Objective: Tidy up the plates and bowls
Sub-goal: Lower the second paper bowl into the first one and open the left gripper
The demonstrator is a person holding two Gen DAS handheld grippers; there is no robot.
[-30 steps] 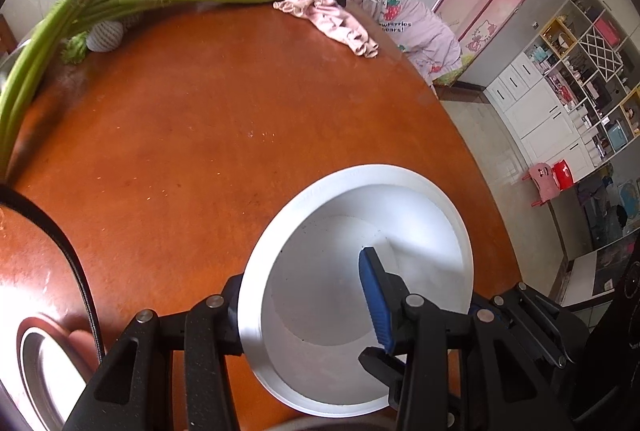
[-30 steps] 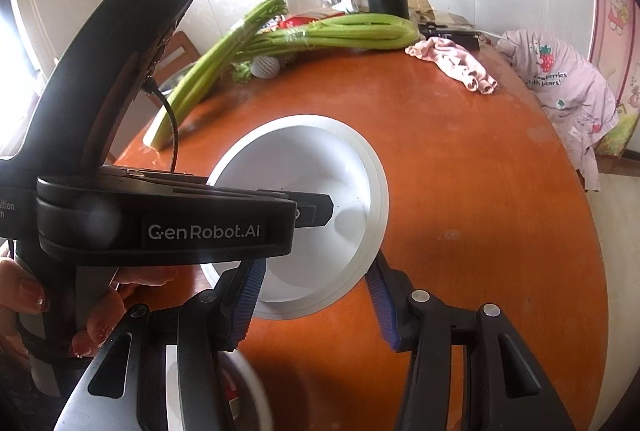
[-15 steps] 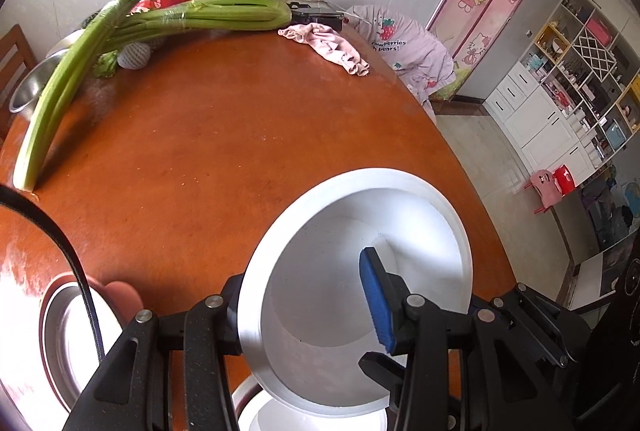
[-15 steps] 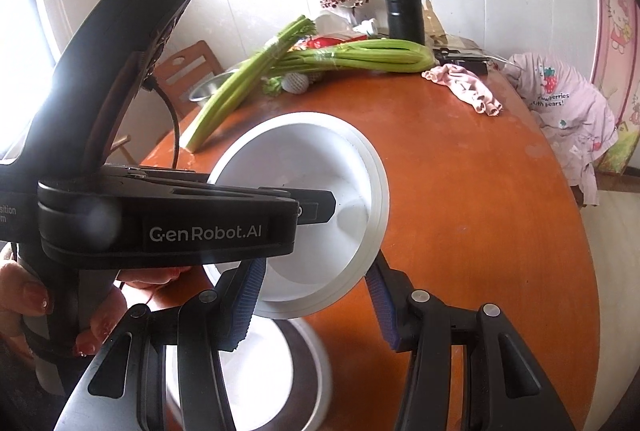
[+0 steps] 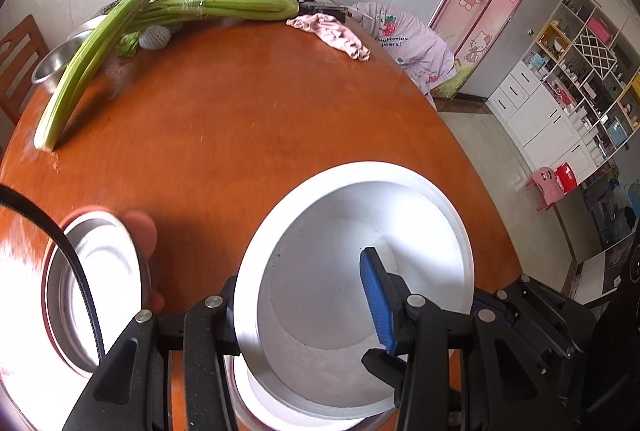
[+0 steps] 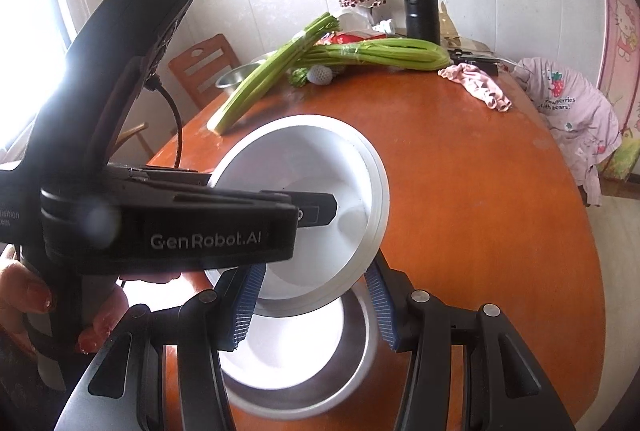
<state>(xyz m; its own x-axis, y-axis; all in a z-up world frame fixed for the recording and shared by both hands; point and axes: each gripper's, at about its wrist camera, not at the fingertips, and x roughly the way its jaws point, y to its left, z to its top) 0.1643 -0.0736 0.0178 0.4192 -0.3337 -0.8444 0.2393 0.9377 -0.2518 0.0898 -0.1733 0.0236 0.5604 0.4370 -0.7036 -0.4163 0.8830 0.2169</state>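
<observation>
Both tools grip one tilted white bowl (image 6: 320, 191), the left tool (image 5: 304, 311) and right tool (image 6: 312, 307) each clamped on its rim. The empty bowl hangs just above a steel bowl (image 6: 352, 363) holding a white dish (image 6: 288, 347) on the table (image 6: 480, 231). Left of that, another steel bowl (image 5: 96, 287) sits empty.

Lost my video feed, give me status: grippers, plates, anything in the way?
Left gripper and right gripper both clamp the white plate, tilted above the table. White dish in metal bowl directly below. Path unobstructed.

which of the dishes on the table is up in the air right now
The white bowl, tilted and clamped at its rim by both grippers. The steel plate and the steel bowl by the celery rest on the table.
</observation>
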